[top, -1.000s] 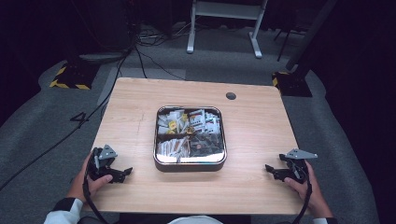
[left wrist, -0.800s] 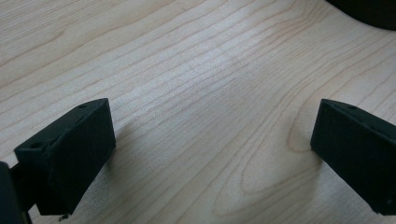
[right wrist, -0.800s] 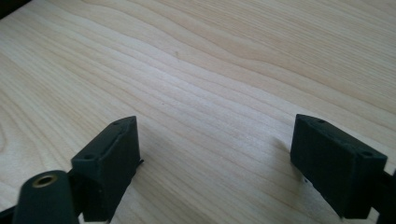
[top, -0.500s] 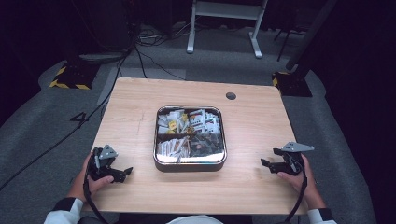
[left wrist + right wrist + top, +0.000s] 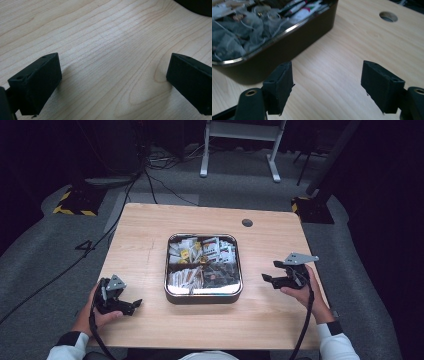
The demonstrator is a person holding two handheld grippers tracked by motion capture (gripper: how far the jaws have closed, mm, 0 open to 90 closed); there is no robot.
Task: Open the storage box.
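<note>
From above, the packets in my square metal tin at the middle of the wooden table are too small to read; a round hole sits beyond it. My left gripper rests near the tin's left, my right gripper just right of it, both empty. In the left gripper view my jaws stand wide apart over bare wood. In the right gripper view my jaws gape too, the tin's dark wall ahead on the left, its mesh tea bags cut off at the frame edge.
</note>
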